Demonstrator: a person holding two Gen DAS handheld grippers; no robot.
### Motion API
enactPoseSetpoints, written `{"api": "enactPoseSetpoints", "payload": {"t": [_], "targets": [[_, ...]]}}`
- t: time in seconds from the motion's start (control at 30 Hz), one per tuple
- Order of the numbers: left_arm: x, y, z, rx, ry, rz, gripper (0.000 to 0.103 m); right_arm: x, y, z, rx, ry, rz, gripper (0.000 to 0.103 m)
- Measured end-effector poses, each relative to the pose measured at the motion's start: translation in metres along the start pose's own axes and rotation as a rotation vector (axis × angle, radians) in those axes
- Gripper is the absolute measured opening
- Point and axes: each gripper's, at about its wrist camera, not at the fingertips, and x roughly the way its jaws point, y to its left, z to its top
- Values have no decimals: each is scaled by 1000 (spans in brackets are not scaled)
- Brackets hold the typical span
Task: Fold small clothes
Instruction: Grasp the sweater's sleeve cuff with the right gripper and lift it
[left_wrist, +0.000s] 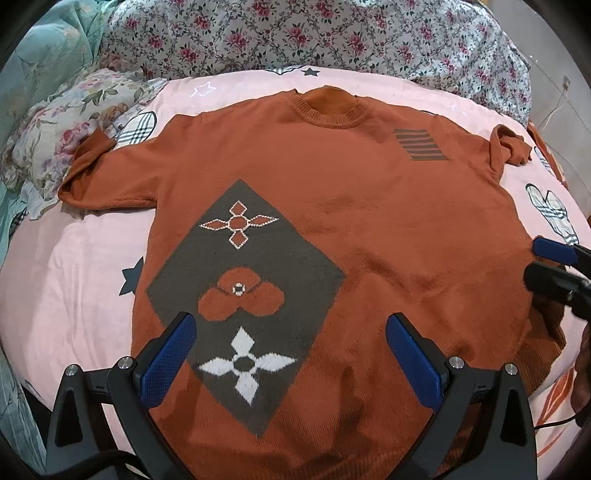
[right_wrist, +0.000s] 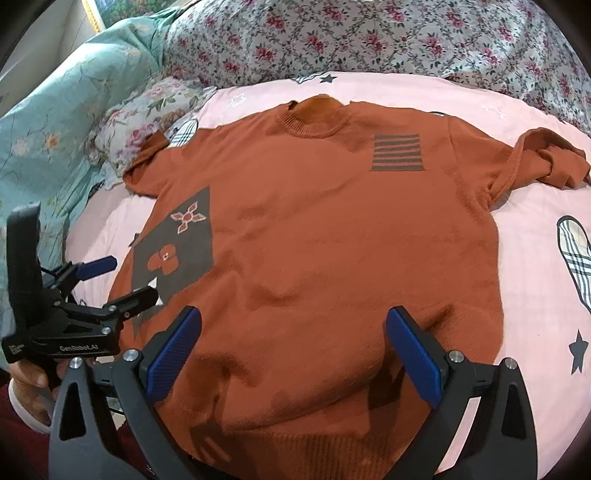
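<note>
A rust-orange knit sweater (left_wrist: 332, 192) lies spread flat, front up, on a pink bed sheet (left_wrist: 66, 280), collar away from me. It has a grey diamond panel with flower shapes and a striped patch near one shoulder. It also shows in the right wrist view (right_wrist: 332, 229). My left gripper (left_wrist: 291, 332) is open and empty, hovering over the lower left of the sweater. My right gripper (right_wrist: 293, 325) is open and empty over the lower right. The right gripper also shows at the right edge of the left wrist view (left_wrist: 532, 258); the left gripper shows at the left of the right wrist view (right_wrist: 129, 277).
A floral quilt (left_wrist: 295, 33) is heaped behind the sweater. A floral pillow (left_wrist: 59, 125) and a teal blanket (right_wrist: 55, 118) lie at the left. Both sleeves are bunched at the sheet's sides.
</note>
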Motion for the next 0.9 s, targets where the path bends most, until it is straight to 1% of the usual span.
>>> {"api": "enactPoseSetpoints", "payload": {"t": [0.1, 0.23, 0.3, 0.4, 0.53, 0.6, 0.77, 0.9], "targets": [[5, 2, 4, -8, 12, -3, 102, -1, -9, 5, 25, -4, -1, 100], [12, 5, 11, -4, 37, 25, 102, -3, -23, 14, 46, -16, -20, 100], [15, 6, 15, -10, 42, 26, 102, -5, -36, 19, 70, -31, -26, 100], [20, 9, 21, -13, 50, 31, 102, -8, -59, 27, 124, -53, -39, 100], [26, 13, 29, -19, 47, 48, 102, -14, -94, 39, 171, -71, -112, 100], [30, 15, 34, -33, 49, 47, 102, -17, -113, 44, 195, -96, -131, 100], [40, 14, 48, -29, 51, 56, 102, -22, -164, 68, 248, -110, -213, 100], [46, 10, 65, -15, 43, 62, 102, -28, -210, 92, 305, -148, -230, 100]]}}
